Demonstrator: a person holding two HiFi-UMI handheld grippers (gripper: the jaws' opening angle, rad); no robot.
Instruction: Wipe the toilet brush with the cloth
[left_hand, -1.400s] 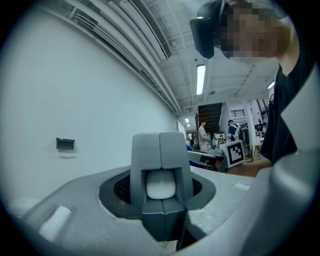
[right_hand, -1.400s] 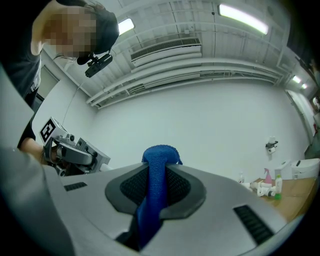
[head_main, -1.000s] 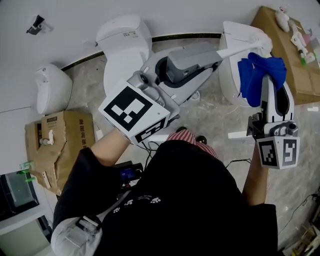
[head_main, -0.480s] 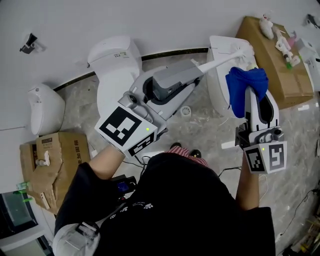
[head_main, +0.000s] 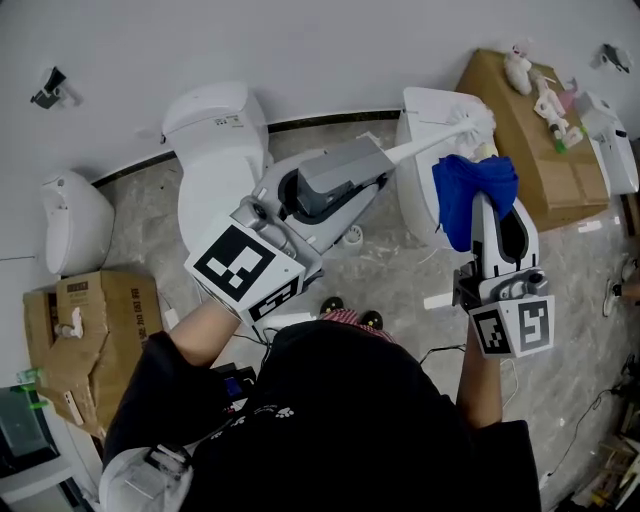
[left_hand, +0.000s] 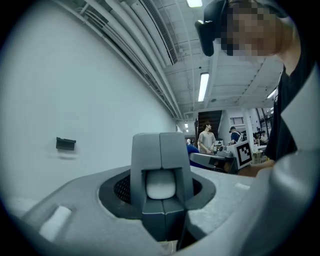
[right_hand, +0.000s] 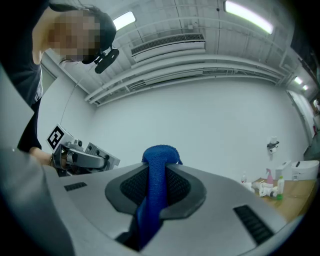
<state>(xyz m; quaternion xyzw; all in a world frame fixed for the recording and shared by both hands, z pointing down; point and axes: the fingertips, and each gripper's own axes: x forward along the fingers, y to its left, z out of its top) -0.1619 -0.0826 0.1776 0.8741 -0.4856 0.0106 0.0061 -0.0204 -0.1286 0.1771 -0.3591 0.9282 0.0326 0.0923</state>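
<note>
In the head view a white toilet brush (head_main: 428, 141) slants up to the right, its bristle head over a white toilet at the back. My left gripper (head_main: 372, 160) is shut on the brush handle; in the left gripper view the white handle (left_hand: 160, 184) sits clamped between the grey jaws of the left gripper (left_hand: 160, 146). A blue cloth (head_main: 470, 190) bunches out of my right gripper (head_main: 487, 206), just below and right of the brush head, close to the shaft. The right gripper view shows the cloth (right_hand: 156, 190) pinched in the right gripper (right_hand: 159, 165).
White toilets stand along the wall: one behind the left gripper (head_main: 212, 140), one far left (head_main: 68, 218), one under the brush head (head_main: 418, 175). A cardboard box (head_main: 75, 330) sits at the left. Another box (head_main: 512, 135) with bottles is at the right. Cables lie on the floor.
The head view has shifted, so everything sits further left and lower in the picture. Both grippers keep their holds, and brush and cloth stay the same way relative to each other.
</note>
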